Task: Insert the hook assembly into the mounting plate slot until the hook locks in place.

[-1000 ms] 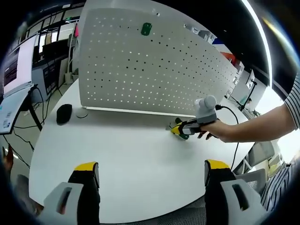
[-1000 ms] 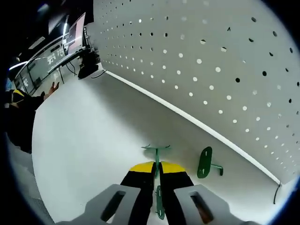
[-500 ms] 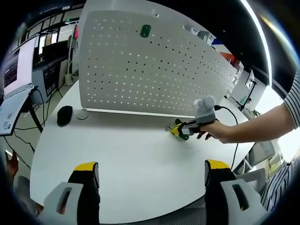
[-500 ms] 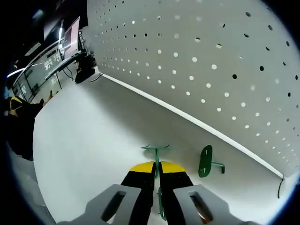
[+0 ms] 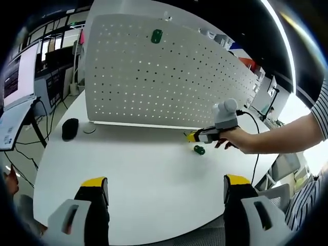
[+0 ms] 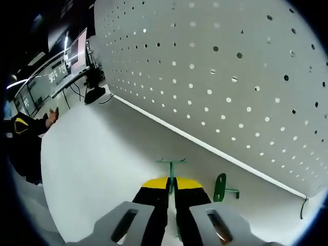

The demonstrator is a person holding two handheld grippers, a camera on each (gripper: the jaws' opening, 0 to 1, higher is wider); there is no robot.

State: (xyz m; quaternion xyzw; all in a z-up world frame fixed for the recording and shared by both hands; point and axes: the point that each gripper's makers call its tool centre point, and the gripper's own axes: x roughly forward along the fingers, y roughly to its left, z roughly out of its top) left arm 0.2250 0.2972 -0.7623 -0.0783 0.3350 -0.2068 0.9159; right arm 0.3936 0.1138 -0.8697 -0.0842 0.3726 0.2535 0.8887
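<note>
A white pegboard [image 5: 164, 77] stands upright across the round white table [image 5: 138, 179]; in the right gripper view the pegboard [image 6: 215, 66] fills the upper part. One green hook [image 5: 156, 36] hangs high on the board. My right gripper [image 6: 171, 187] is shut on a thin green hook [image 6: 171, 166] whose cross tip sticks out ahead of the jaws, lifted above the table. The right gripper [image 5: 197, 137] appears in the left gripper view, held by a hand. Another green hook [image 6: 221, 187] lies on the table beside it, also visible as the hook [image 5: 199, 150]. My left gripper [image 5: 161, 197] stands open near the table's front edge.
A black mouse [image 5: 69, 128] lies at the table's left near the board's foot. Monitors [image 5: 15, 82] and desks stand off to the left. A cable [image 5: 256, 154] trails from the right gripper. A person's hand [image 6: 51, 117] shows far left.
My right gripper has risen from the table with the thin green hook, leaving the other green hook lying below it. The left gripper has stayed put.
</note>
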